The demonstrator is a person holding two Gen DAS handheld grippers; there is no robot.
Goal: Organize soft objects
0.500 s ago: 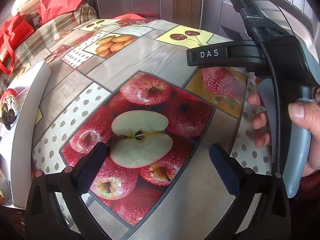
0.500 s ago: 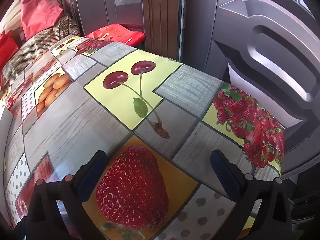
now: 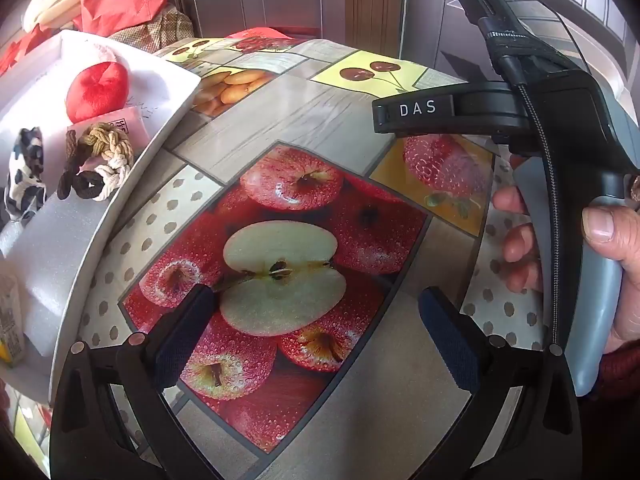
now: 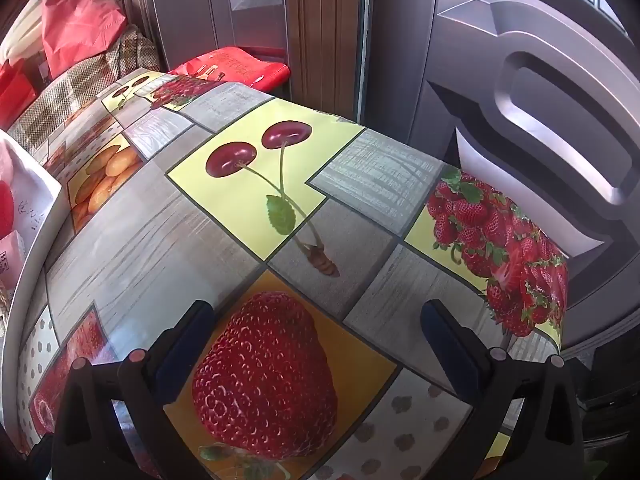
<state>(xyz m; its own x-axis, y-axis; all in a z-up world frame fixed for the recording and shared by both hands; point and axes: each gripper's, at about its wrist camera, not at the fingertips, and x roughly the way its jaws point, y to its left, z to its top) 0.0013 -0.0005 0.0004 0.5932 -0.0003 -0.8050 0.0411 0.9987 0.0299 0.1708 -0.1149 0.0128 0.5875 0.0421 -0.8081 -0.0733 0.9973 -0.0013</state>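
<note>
A white box [image 3: 132, 184] stands at the left of the table. In it lie a red plush heart [image 3: 96, 90], a knotted rope toy [image 3: 108, 152], dark hair ties [image 3: 86, 184], a black-and-white cloth piece [image 3: 24, 168] and a pink packet [image 3: 128, 124]. My left gripper [image 3: 316, 324] is open and empty above the apple print, right of the box. My right gripper [image 4: 320, 336] is open and empty above the strawberry print; its body [image 3: 560, 128] shows at the right of the left wrist view. The box edge [image 4: 28, 248] shows at the left of the right wrist view.
A fruit-print oilcloth [image 3: 320, 128] covers the table. Red bags [image 4: 76, 24] and a checked cushion [image 4: 80, 80] lie beyond the far left edge. A red stool [image 4: 236, 66] and dark doors [image 4: 520, 80] stand behind the table. White foam [image 3: 48, 248] fills the box front.
The left wrist view has risen and tilted, so the inside of the white box and its soft objects now show. The right gripper has hardly moved. Both stay open.
</note>
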